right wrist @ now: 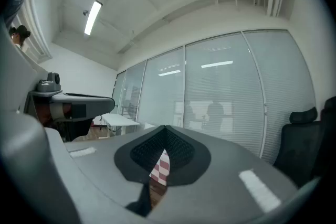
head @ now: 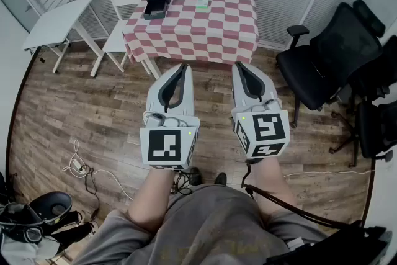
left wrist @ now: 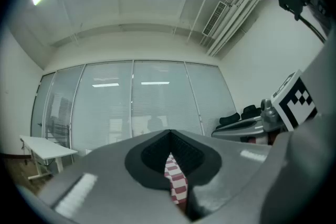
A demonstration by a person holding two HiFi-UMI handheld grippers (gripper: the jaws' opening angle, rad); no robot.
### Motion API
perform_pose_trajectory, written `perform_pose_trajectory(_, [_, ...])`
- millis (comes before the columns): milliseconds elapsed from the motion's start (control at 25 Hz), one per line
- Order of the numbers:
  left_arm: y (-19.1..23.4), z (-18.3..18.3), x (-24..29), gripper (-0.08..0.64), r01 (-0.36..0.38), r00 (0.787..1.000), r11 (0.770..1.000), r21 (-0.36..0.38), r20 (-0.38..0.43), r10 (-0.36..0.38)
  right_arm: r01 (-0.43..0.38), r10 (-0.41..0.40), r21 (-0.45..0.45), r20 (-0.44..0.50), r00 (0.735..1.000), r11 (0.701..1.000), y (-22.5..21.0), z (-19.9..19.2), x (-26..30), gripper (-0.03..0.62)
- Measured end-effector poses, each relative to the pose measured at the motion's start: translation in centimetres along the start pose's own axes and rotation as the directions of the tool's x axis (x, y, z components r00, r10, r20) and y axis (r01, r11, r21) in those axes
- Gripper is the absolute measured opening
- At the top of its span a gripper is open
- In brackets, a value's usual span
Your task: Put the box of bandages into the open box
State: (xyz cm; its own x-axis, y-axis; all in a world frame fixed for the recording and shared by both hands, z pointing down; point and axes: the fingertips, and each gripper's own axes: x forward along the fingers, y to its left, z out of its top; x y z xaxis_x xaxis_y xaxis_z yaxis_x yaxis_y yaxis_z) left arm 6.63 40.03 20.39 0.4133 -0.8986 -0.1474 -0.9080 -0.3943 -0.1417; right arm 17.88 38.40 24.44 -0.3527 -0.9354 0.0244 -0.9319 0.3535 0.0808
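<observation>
1. Box of bandages (head: 203,3) is laid on the checkered tabletop (head: 217,31), apart from the open box (head: 155,6) at its left edge.
2. A white chair (head: 121,18) is set beside that edge.
3. Left claw (head: 183,66) and right claw (head: 239,65) are held clenched, empty, short of the tabletop.

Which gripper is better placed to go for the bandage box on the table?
Left, narrowly. Both are shut, empty and short of the table, but the left gripper lines up closer to the bandage box and the open box than the right gripper.
</observation>
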Motion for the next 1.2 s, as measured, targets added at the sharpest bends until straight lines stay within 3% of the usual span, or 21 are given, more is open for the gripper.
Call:
perform_pose_trajectory(320, [-0.9,1.0,0.2,0.0,0.006,1.0,1.0,-0.015,0.012,-0.005,-0.001,0.001,-0.001,0.005,1.0,1.0,-0.6,0.3,-0.5,0.026])
perform_pose_trajectory(720, [-2.1,-1.0,0.3,0.0,0.001,1.0,1.0,-0.028,-0.015,-0.001,-0.016,0.017,0.036,-0.011,1.0,0.999,-1.4,-1.4,-0.5,0.028])
perform_pose_trajectory(960, [0.5,-3.2,3.4,0.0,0.009,1.0,0.999,-0.044,-0.025,-0.01,-0.014,0.016,0.049,-0.039,0.999,0.999,-1.4,-3.0,3.8,0.029])
perform_pose_trajectory(1200, [6.6,-5.0,9.6,0.0,0.018,1.0,0.998,-0.056,-0.02,-0.02,0.012,-0.01,0.051,-0.04,0.999,0.999,-1.5,-3.1,12.3,0.029])
